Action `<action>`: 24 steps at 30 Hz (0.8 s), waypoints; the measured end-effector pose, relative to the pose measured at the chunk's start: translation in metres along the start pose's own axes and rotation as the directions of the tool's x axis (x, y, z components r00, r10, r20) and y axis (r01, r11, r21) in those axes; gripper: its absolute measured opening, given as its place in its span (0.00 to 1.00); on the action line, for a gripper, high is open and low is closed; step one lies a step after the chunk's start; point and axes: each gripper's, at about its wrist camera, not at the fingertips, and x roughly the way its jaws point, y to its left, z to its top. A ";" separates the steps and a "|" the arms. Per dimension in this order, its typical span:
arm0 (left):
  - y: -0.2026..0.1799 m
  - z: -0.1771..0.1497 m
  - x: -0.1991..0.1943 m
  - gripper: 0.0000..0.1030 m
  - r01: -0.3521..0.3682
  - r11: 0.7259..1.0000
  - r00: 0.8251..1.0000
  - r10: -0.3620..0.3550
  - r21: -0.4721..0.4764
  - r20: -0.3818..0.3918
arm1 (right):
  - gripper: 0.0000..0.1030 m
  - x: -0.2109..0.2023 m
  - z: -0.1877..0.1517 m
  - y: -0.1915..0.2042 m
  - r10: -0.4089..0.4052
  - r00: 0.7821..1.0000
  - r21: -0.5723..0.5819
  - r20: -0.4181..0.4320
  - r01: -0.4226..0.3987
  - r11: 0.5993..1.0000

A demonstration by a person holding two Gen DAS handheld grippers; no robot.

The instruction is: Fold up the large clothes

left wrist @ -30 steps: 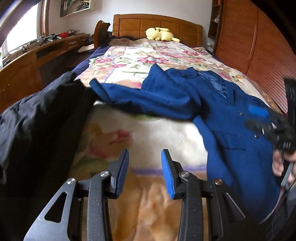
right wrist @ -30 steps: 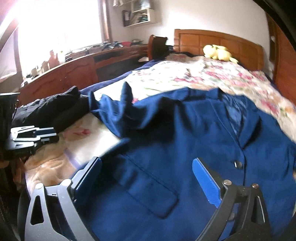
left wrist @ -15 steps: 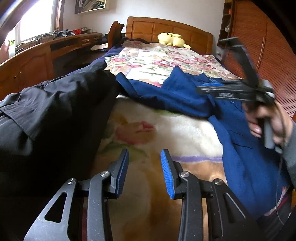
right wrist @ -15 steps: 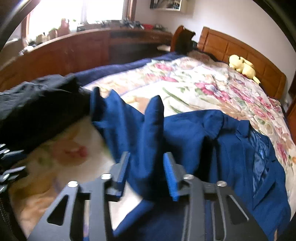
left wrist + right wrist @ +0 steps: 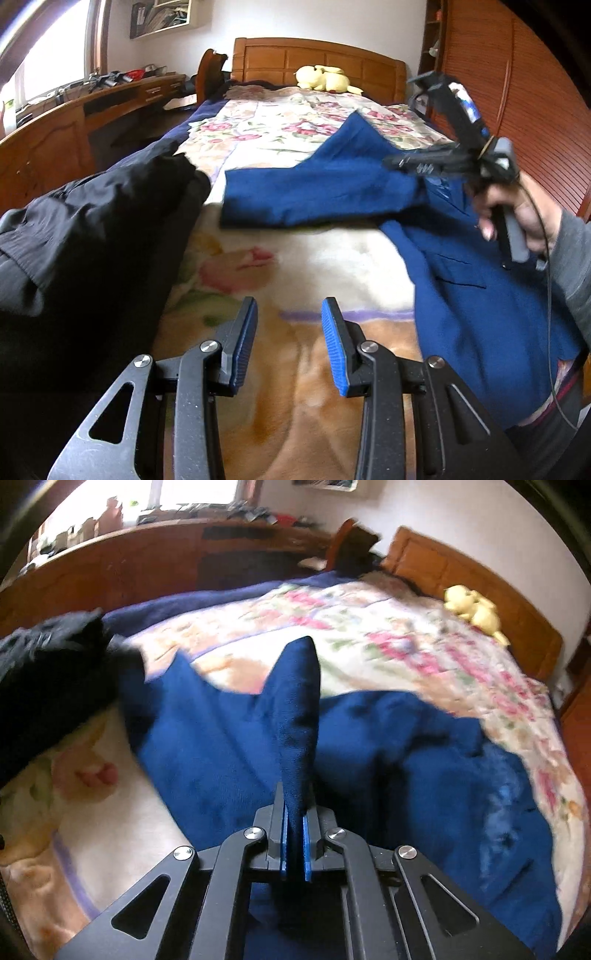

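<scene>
A blue jacket (image 5: 461,280) lies on the floral bed cover (image 5: 280,122), its sleeve (image 5: 317,192) stretched out to the left. My right gripper (image 5: 294,840) is shut on a raised fold of the blue jacket (image 5: 299,716) and lifts it off the bed. It also shows in the left wrist view (image 5: 400,161), held by a hand at the right above the jacket. My left gripper (image 5: 289,341) is open and empty, low over the blanket near the foot of the bed, left of the jacket's hem.
A black garment (image 5: 85,236) is heaped at the left edge of the bed. A yellow plush toy (image 5: 325,78) lies by the wooden headboard (image 5: 317,59). A wooden desk (image 5: 66,125) runs along the left wall, a wooden wardrobe (image 5: 517,92) stands at the right.
My right gripper has closed on a fold of the blue jacket and lifted it; the sleeve has been drawn out straighter. My left gripper stays open over the blanket.
</scene>
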 end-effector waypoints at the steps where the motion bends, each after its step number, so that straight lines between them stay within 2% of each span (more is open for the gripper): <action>1: -0.004 0.001 0.000 0.36 0.004 1.000 1.000 -0.004 0.005 0.002 | 0.05 -0.009 -0.001 -0.011 -0.011 1.000 0.019 0.016 0.011 1.000; 5: -0.015 0.007 -0.002 0.36 0.015 1.000 1.000 -0.015 0.020 0.013 | 0.05 -0.037 -0.014 -0.061 -0.091 0.995 0.088 0.047 0.087 0.992; 10: -0.025 0.014 -0.006 0.36 0.020 0.999 0.999 -0.021 0.035 0.025 | 0.05 -0.026 -0.052 -0.106 -0.177 0.982 0.149 -0.059 0.184 0.971; 12: -0.028 0.014 -0.008 0.36 0.022 0.999 0.999 -0.023 0.042 0.028 | 0.06 -0.019 -0.065 -0.113 -0.169 0.981 0.162 -0.096 0.183 0.970; 15: -0.033 0.014 -0.010 0.36 0.021 0.999 0.999 -0.022 0.051 0.029 | 0.20 -0.010 -0.072 -0.108 -0.180 0.974 0.143 -0.140 0.199 0.970; 19: -0.038 0.014 -0.010 0.36 0.023 0.999 0.999 -0.024 0.050 0.030 | 0.54 -0.021 -0.067 -0.094 -0.187 0.978 0.116 -0.090 0.197 0.974; 21: -0.039 0.014 -0.010 0.36 0.026 0.998 0.999 -0.027 0.050 0.028 | 0.62 -0.027 -0.061 -0.091 -0.187 0.980 0.109 -0.060 0.193 0.975; 24: -0.042 0.013 -0.010 0.36 0.028 0.998 0.999 -0.029 0.053 0.027 | 0.65 -0.036 -0.056 -0.080 -0.173 0.985 0.098 -0.011 0.173 0.980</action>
